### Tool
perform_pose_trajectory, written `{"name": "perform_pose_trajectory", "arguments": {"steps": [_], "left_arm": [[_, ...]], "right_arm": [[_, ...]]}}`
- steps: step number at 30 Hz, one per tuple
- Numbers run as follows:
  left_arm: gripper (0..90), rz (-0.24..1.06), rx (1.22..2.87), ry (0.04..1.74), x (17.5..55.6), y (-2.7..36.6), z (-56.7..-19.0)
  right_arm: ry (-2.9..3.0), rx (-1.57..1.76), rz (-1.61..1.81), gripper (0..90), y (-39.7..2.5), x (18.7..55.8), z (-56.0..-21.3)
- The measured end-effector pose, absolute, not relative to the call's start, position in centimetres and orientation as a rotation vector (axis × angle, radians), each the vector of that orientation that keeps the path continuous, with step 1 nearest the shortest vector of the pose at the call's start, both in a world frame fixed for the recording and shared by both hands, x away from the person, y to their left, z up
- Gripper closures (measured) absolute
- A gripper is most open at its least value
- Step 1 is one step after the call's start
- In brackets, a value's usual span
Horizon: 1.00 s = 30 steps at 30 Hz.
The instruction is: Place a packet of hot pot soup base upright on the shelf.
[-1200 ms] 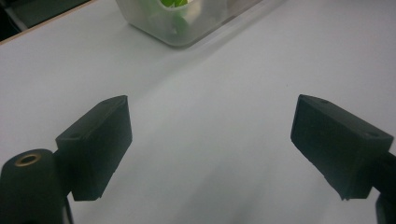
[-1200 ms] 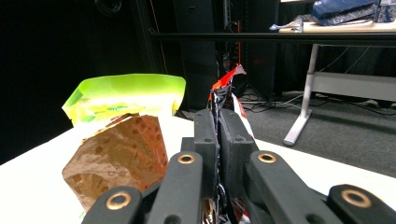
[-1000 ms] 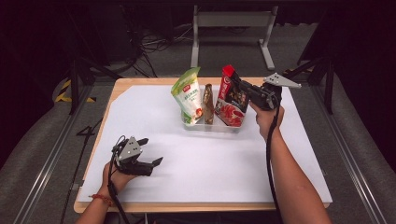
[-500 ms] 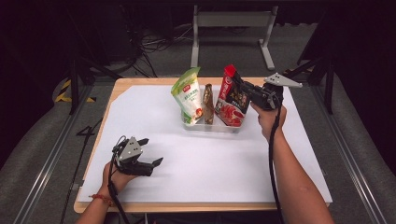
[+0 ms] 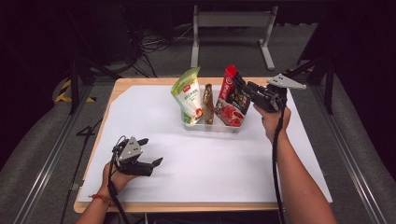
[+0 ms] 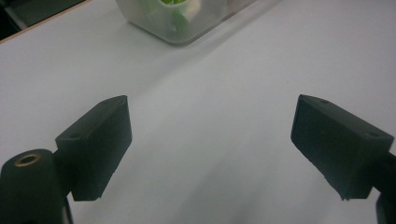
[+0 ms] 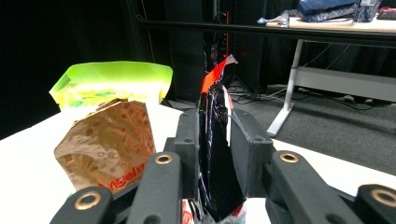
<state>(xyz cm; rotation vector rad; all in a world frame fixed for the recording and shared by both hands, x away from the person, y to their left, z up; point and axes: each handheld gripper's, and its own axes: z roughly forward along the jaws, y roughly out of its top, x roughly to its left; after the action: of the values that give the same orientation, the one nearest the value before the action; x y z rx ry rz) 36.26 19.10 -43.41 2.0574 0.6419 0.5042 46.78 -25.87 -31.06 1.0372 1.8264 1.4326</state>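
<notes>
A clear plastic bin stands at the middle back of the white table cover. In it are a green and white pouch, a brown pouch and a red and black pouch. My right gripper is shut on the upper edge of the red and black pouch, with the brown pouch and green pouch to its left. Near the front left, my left gripper rests open on the cover, its jaws wide apart over bare white surface.
The bin's corner lies ahead of the left gripper. The white cover leaves the wooden table edge showing. A metal frame and cables stand on the dark floor behind.
</notes>
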Motion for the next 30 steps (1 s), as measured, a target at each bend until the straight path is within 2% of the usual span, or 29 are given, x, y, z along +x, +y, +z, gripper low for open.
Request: {"name": "perform_pose_trajectory", "arguments": {"steps": [12,30], "left_arm": [[13.3,0.509,2.063,0.639,36.3,18.9,-43.4],[13.2,0.506,2.063,0.647,36.3,18.8,-43.5]], "right_arm": [[1.837,1.009,1.404,69.8,-26.3,45.4,-31.0],[1.841,0.971,1.384,71.2,-27.7,43.4,-31.3]]}}
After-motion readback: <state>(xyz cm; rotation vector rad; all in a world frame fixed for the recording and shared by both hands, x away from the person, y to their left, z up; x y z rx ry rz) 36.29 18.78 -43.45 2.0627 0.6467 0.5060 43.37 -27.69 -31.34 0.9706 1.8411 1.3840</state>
